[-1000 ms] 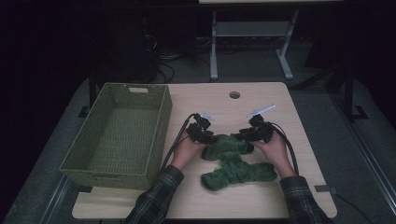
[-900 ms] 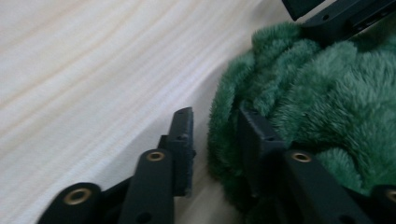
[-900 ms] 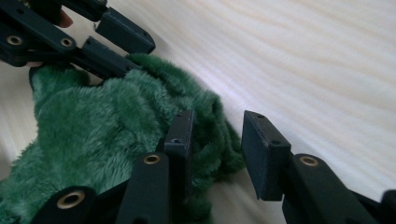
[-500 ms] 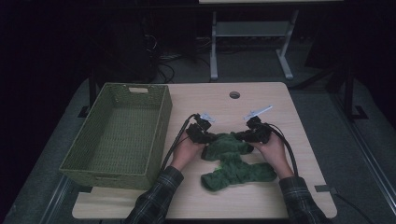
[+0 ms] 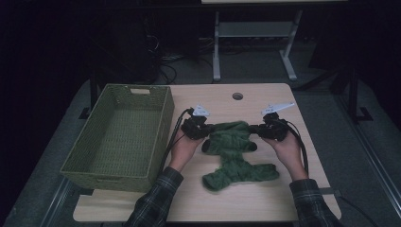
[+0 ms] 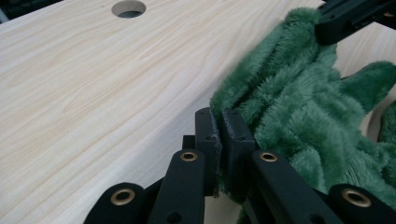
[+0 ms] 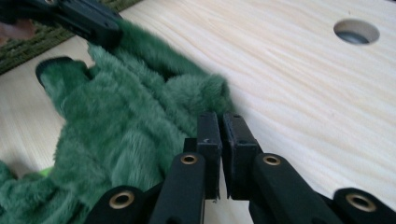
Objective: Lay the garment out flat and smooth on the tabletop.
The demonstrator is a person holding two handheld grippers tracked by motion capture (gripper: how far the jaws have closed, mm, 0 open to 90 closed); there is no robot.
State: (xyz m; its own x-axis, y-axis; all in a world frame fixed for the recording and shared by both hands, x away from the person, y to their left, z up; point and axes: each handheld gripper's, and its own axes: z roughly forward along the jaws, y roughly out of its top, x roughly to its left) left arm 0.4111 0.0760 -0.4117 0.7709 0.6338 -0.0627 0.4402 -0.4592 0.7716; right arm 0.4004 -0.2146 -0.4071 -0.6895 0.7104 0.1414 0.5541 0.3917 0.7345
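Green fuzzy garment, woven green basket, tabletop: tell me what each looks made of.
Green fuzzy garment: plush fleece-like fabric, with long, matte pile. Woven green basket: likely wicker or plastic imitation, with a regular weave texture. Tabletop: pale wood or wood-look laminate, with printed-looking grain and a smooth surface.

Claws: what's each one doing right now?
Left claw: shut on the fuzzy green plush garment.
Right claw: shut on the same garment's other edge.
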